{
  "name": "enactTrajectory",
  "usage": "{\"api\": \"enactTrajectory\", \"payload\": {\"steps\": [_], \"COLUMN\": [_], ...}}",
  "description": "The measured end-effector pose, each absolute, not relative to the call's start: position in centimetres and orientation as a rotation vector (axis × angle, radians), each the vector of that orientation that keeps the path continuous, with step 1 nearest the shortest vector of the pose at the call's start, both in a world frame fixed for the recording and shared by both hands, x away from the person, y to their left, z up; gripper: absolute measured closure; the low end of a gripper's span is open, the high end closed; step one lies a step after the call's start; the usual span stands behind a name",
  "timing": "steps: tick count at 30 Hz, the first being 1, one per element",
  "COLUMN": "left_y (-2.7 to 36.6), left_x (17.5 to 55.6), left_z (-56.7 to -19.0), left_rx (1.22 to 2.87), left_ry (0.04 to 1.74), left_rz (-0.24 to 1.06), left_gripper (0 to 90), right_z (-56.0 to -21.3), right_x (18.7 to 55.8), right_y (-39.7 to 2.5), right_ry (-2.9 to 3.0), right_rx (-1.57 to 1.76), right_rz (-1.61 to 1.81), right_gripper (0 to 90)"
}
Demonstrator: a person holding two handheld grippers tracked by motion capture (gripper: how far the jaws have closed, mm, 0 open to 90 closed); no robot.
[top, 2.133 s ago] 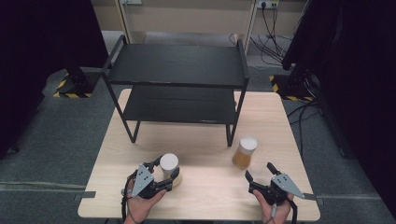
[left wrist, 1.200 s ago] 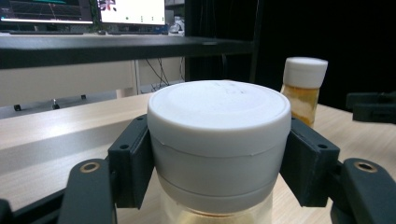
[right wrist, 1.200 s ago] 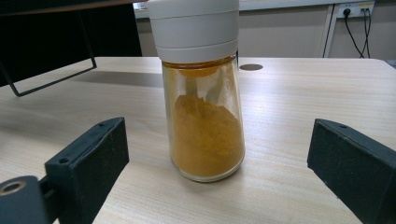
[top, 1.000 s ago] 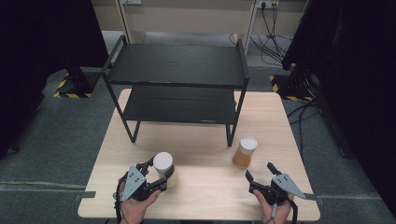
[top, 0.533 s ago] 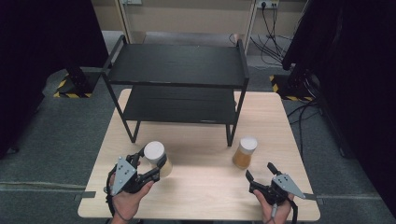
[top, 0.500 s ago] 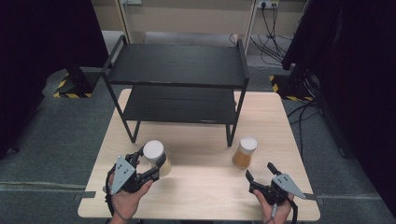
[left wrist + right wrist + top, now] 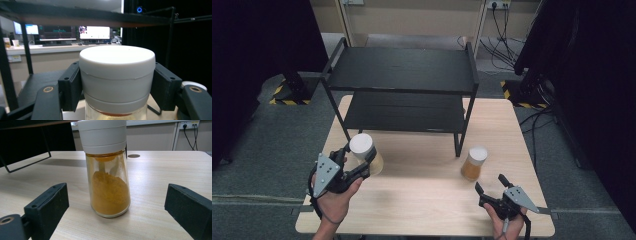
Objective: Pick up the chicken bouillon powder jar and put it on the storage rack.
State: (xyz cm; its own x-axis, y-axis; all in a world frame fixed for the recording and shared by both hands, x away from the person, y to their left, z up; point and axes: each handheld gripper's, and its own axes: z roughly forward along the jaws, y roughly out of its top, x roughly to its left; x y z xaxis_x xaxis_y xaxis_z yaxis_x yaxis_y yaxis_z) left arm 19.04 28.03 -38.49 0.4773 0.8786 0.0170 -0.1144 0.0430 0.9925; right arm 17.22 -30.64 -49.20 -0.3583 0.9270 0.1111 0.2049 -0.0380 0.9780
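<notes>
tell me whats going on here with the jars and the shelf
A person works at a wooden table with a gripper in each hand. The left gripper is shut on the white cap of a spice jar, holding it near the left front leg of a black two-tier rack. The right gripper is open, its fingers apart on either side of a second jar of orange powder, which stands upright on the table, untouched.
</notes>
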Motion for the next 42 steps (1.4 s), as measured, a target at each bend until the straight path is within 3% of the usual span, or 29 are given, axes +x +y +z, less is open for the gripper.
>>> {"api": "enactTrajectory", "payload": {"steps": [42], "left_y": [28.1], "left_x": [23.6], "left_z": [-27.4], "left_rx": [1.179], "left_ry": [0.756], "left_rz": [1.048], "left_gripper": [33.5], "right_z": [-49.3], "right_x": [17.2], "right_y": [-30.7], "right_ry": [1.588], "right_rx": [1.222], "right_rz": [1.456], "right_gripper": [5.5]}}
